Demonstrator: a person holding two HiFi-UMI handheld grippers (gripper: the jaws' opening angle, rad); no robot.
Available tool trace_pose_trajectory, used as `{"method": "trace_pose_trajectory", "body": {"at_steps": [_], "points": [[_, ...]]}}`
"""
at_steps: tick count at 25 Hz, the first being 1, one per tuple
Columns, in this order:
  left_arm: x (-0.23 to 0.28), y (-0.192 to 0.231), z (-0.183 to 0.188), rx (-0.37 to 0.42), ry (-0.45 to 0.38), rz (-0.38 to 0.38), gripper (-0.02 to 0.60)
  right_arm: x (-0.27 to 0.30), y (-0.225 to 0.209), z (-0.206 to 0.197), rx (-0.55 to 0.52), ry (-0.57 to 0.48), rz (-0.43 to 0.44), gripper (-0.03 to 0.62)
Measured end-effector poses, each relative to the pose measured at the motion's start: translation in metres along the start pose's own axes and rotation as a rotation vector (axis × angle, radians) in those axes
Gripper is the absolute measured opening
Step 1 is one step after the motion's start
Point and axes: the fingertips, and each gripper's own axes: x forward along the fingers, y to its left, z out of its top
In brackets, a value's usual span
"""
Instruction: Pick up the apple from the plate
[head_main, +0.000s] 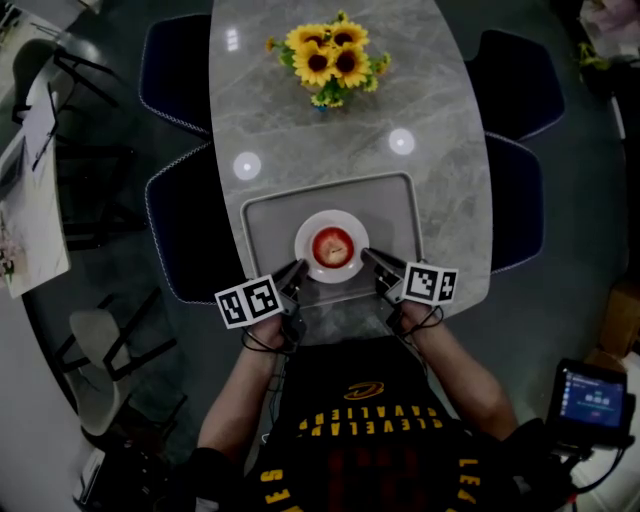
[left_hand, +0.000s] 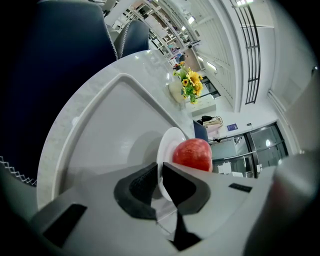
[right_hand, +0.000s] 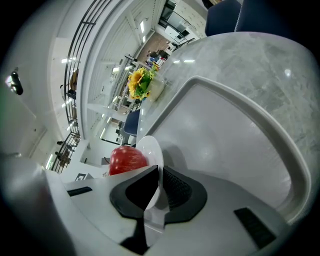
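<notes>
Left gripper (left_hand: 159, 176) and right gripper (right_hand: 159, 181) jaws each clamp opposite rims of the plate (head_main: 305, 228), probably steadying it, apple (head_main: 332, 245) untouched on top.

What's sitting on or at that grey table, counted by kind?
apple: 1
plate: 1
tray: 1
sunflower bunch: 1
handheld tools: 2, the left tool and the right tool, each clamped on the plate's rim
Total: 6

Oval grey marble table (head_main: 440, 200) on dark floor (head_main: 600, 230); navy chairs (head_main: 175, 70) at nine and three o'clock, sunflower bouquet (head_main: 330, 60) at twelve o'clock, two ceiling-light reflections
</notes>
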Motion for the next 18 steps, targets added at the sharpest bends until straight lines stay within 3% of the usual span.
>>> {"method": "trace_pose_trajectory", "body": {"at_steps": [18], "points": [[-0.006,-0.062,-0.022,0.043,-0.014,-0.051,0.032,-0.061,0.015,0.019,-0.005,-0.055,0.048,0.037]]}}
